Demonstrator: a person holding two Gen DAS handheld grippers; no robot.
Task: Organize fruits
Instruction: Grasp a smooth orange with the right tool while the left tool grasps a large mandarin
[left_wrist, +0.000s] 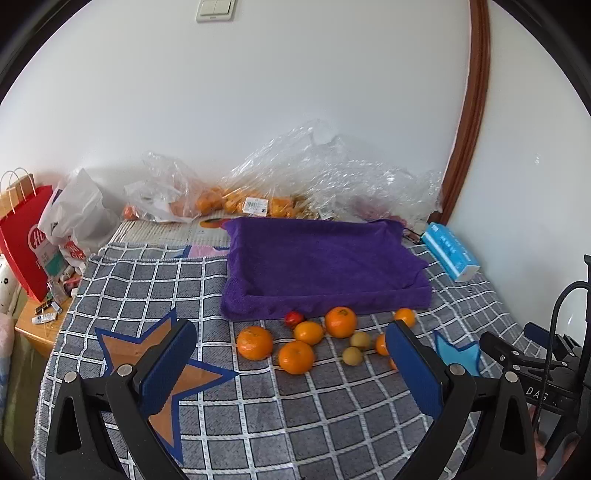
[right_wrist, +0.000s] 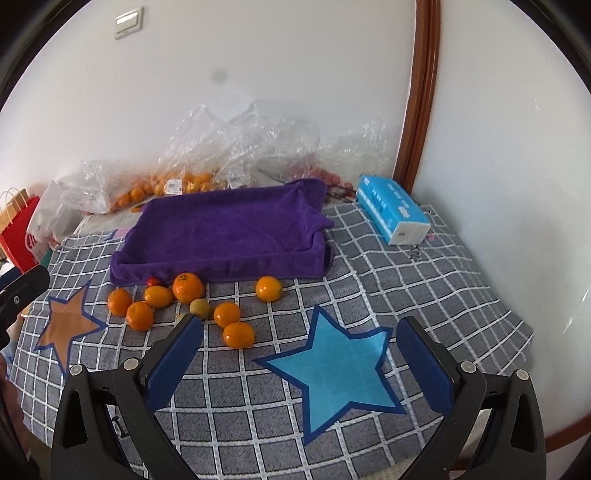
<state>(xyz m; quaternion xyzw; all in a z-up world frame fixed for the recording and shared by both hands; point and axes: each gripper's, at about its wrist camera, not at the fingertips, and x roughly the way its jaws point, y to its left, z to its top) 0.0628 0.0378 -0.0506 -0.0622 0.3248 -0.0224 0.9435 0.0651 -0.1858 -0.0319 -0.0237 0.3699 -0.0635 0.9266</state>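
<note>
Hovering: left tool (left_wrist: 291, 345) and right tool (right_wrist: 299, 334) both spread, empty | oranges (left_wrist: 295, 356) loose on checked surface (right_wrist: 424, 280) beside purple tray (right_wrist: 221, 225)'s near edge | likely round, firm, rollable; grip across the middle

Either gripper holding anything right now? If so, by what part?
Nothing held. The left gripper and right gripper are both open and empty above the checked cloth; the oranges lie loose by the purple tray.

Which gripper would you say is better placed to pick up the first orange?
Probably the left gripper: open, with the oranges between its fingers. The right gripper frames the blue star.
</note>
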